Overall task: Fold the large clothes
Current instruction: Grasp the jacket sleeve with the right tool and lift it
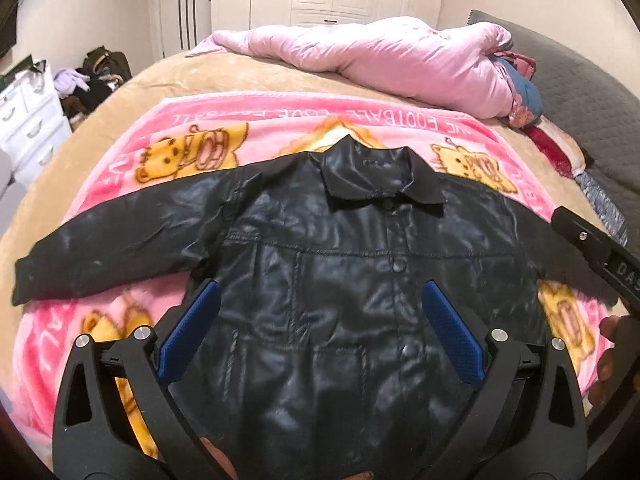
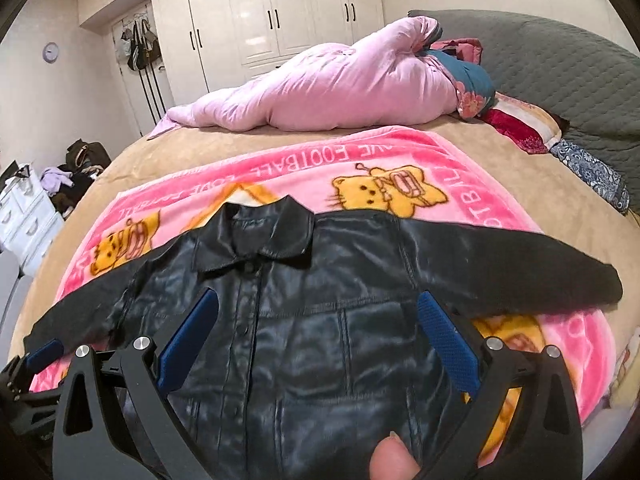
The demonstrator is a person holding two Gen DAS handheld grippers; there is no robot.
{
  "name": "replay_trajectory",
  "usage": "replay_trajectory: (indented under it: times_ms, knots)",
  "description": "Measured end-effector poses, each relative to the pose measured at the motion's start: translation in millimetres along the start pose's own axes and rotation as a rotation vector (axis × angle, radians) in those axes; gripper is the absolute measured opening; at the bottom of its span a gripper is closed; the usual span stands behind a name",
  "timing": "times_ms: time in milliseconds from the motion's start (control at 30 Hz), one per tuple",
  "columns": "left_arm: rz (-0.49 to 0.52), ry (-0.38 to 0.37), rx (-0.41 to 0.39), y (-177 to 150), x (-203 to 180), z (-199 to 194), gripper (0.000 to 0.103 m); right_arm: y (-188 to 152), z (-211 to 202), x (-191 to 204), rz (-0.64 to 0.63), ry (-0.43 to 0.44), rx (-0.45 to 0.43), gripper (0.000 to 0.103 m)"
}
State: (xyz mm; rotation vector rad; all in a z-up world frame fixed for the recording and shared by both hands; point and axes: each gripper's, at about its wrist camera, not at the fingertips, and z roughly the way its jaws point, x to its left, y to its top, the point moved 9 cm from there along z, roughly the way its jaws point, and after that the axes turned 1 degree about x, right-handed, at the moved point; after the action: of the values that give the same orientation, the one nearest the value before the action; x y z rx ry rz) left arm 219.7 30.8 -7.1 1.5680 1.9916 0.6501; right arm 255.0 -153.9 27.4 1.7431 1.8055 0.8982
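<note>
Left tool (image 1: 320, 292) spread wide, right tool (image 2: 318, 300) spread wide, both empty above black jacket (image 1: 340, 280)

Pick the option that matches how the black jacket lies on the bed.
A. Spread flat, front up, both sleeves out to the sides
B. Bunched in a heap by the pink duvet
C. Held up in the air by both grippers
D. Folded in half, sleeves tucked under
A: the jacket lies flat on the pink blanket, collar and front buttons up, sleeves stretched sideways; both grippers are open above it.
</note>
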Motion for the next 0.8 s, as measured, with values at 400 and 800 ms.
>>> replay_trajectory:
  times_ms: [400, 800]
  knots:
    - [0.012, -0.032, 0.050, 28.5, -32.4, 65.3, 0.094, 10.0, 64.2, -91.0, 0.216, -0.089, 0.042, 0.099]
    - [0.027, -0.125, 0.128, 22.5, -88.3, 123.3, 0.094, -1.6, 79.4, -175.6, 0.375, -0.150, 0.068, 0.099]
